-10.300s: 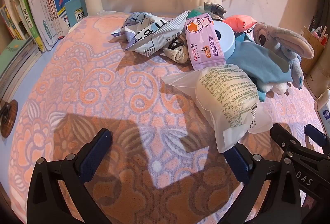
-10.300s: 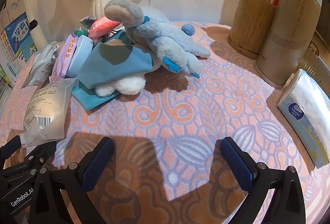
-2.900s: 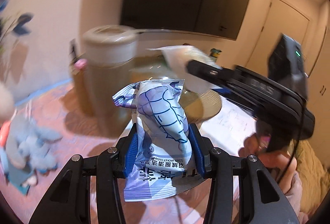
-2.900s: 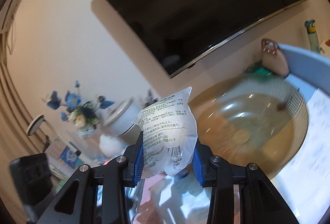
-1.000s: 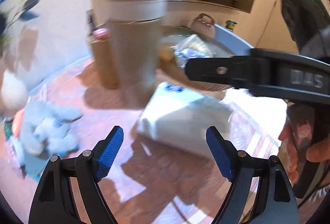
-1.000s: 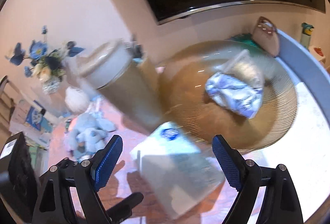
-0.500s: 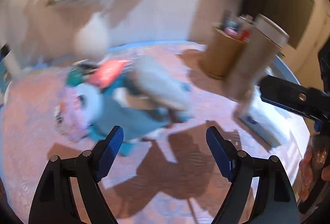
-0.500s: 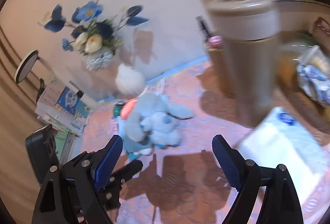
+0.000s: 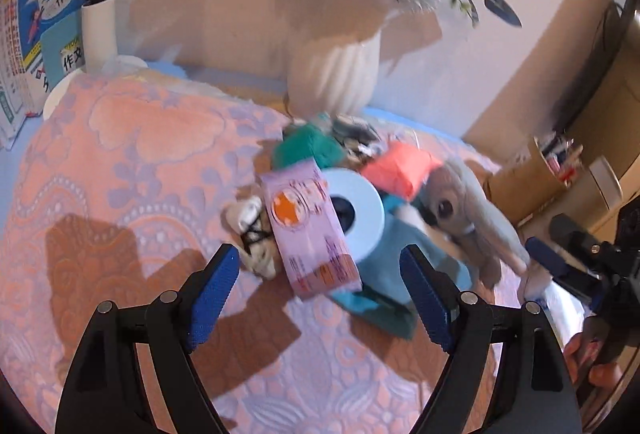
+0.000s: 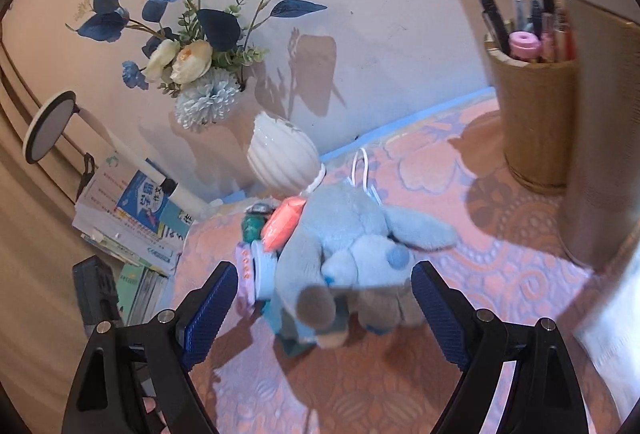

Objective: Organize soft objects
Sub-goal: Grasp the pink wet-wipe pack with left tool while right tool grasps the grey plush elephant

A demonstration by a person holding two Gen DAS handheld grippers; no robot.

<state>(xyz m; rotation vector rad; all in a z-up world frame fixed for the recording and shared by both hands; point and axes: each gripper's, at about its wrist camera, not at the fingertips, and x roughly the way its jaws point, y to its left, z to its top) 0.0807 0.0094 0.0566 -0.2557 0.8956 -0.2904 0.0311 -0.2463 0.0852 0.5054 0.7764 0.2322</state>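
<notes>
A heap of soft things lies on the pink patterned cloth (image 9: 132,154). In the left wrist view my left gripper (image 9: 320,294) hangs open and empty just above and before a purple wipes pack (image 9: 310,230), a light blue tape roll (image 9: 356,212), a small white crumpled piece (image 9: 250,230), a coral pouch (image 9: 400,170), a teal item (image 9: 308,150) and a grey plush elephant (image 9: 472,222) on blue cloth (image 9: 388,274). In the right wrist view my right gripper (image 10: 324,310) is open and empty, close over the plush elephant (image 10: 352,238). The right gripper's fingers (image 9: 560,266) show at the left view's right edge.
A white ribbed vase (image 10: 282,158) with blue and white flowers stands against the wall behind the heap. Books (image 9: 40,30) and a white lamp post (image 9: 98,18) are at the left. A woven pen holder (image 10: 536,114) and a tall beige cylinder (image 10: 600,138) stand at the right.
Both grippers have swung away from the basket and tissue pack at the right, back toward the heap, and come lower and closer to it. Both stay open and empty.
</notes>
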